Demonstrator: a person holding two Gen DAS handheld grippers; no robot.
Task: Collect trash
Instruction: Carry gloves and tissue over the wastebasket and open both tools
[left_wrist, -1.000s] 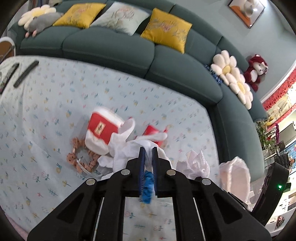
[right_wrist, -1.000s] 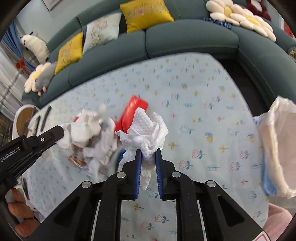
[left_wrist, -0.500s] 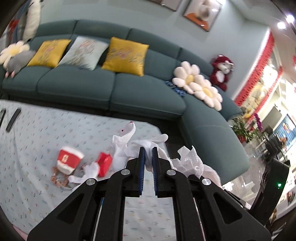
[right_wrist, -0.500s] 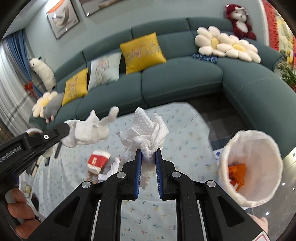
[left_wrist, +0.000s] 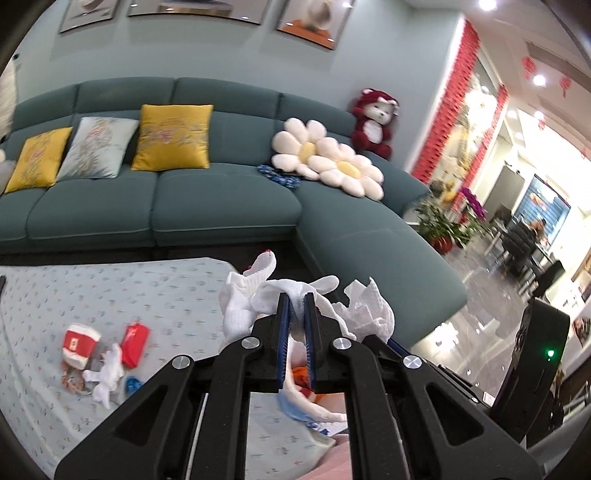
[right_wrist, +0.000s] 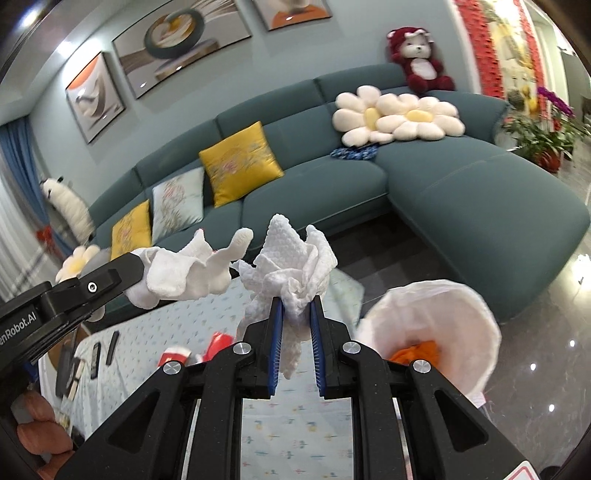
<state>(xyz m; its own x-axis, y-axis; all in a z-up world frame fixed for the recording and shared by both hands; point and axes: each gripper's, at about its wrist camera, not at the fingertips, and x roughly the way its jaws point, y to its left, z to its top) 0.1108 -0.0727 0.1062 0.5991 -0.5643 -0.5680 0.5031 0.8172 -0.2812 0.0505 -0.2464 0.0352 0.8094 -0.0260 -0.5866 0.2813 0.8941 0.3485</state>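
The white-lined trash bin sits low right of the right gripper, nearer than the left gripper; both grippers clamp crumpled white tissue wads.

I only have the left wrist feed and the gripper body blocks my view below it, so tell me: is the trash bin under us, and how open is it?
Observer: Yes. In the right wrist view the white-lined bin sits low right of the right gripper, mouth open.
Operator: Anything in it?
Observer: Orange scraps lie inside.
Operator: What does the right hold?
Observer: A crumpled paper towel, clamped between its pads.
Operator: And my load, seen from there?
Observer: The white sock-like cloth sticks out of the left gripper off to the left, not over the bin.
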